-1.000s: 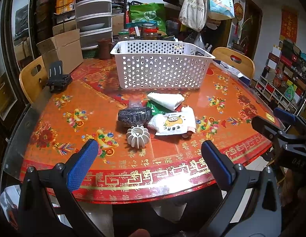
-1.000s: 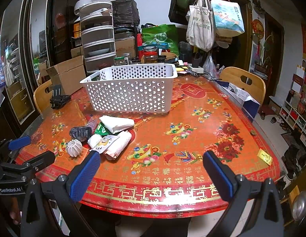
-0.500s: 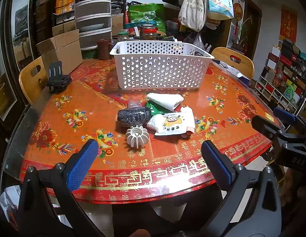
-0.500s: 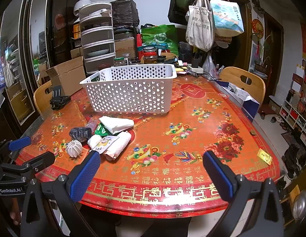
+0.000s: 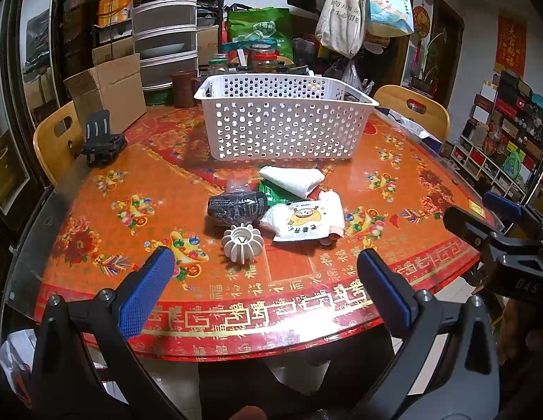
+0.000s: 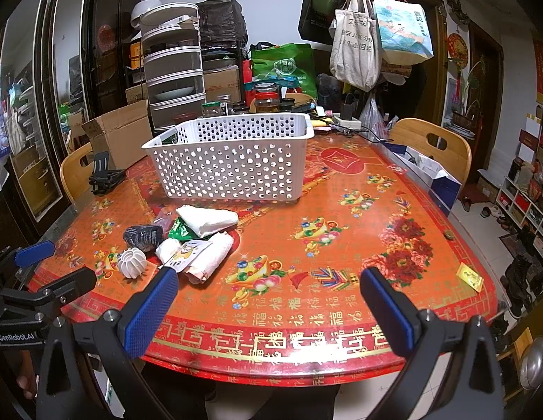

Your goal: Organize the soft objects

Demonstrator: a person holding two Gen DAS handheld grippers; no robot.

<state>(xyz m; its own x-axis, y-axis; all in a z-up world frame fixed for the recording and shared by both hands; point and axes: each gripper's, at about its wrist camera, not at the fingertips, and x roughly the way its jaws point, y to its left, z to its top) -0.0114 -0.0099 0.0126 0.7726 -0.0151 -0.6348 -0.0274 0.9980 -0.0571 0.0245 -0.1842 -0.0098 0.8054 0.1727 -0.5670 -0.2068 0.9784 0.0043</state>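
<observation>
Basket (image 5: 285, 124) perforated white plastic; ribbed ball (image 5: 242, 244); knit roll (image 5: 235, 206) beside.

The inside floor of the white basket (image 5: 285, 129) was hidden by its perforated front wall in both views, so its contents could not be told. The green packet (image 6: 180, 229) was largely covered by the white folded cloth (image 6: 208, 220) and the printed pouch (image 5: 306, 222); its print could not be read. A clear wrapper (image 5: 236, 185) behind the dark knitted bundle (image 5: 236, 206) was mostly concealed. The rear of the table (image 6: 341, 210) was screened by the basket. The handles of both grippers were cut off by the lower picture edges. The jars (image 6: 266, 98) behind the basket were too small for their labels to be read.
</observation>
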